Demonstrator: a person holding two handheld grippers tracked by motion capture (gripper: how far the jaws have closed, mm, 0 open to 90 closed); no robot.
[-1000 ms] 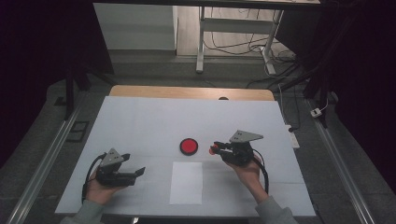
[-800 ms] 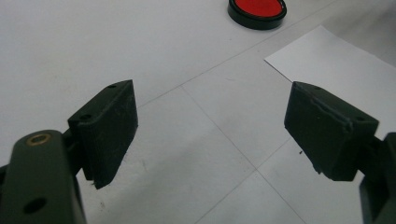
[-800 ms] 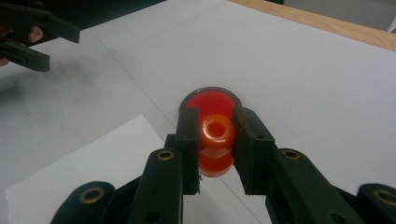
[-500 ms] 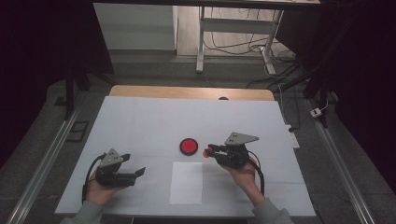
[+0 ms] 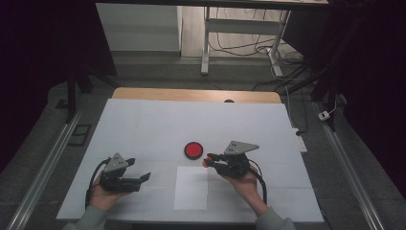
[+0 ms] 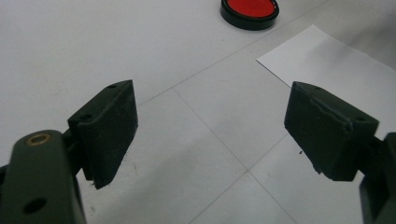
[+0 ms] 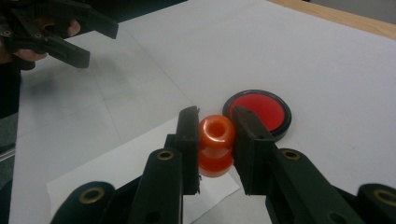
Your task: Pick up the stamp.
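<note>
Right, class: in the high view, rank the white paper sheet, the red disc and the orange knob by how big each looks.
1. White paper sheet, clearly the largest.
2. Red disc, much smaller.
3. Orange knob, smallest; it is partly hidden between the jaws of the right gripper, so only a bit shows.

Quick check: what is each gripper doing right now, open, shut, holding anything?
Left gripper: open, nothing between its jaws.
Right gripper: shut on the orange knob-shaped piece, close to the red disc.
</note>
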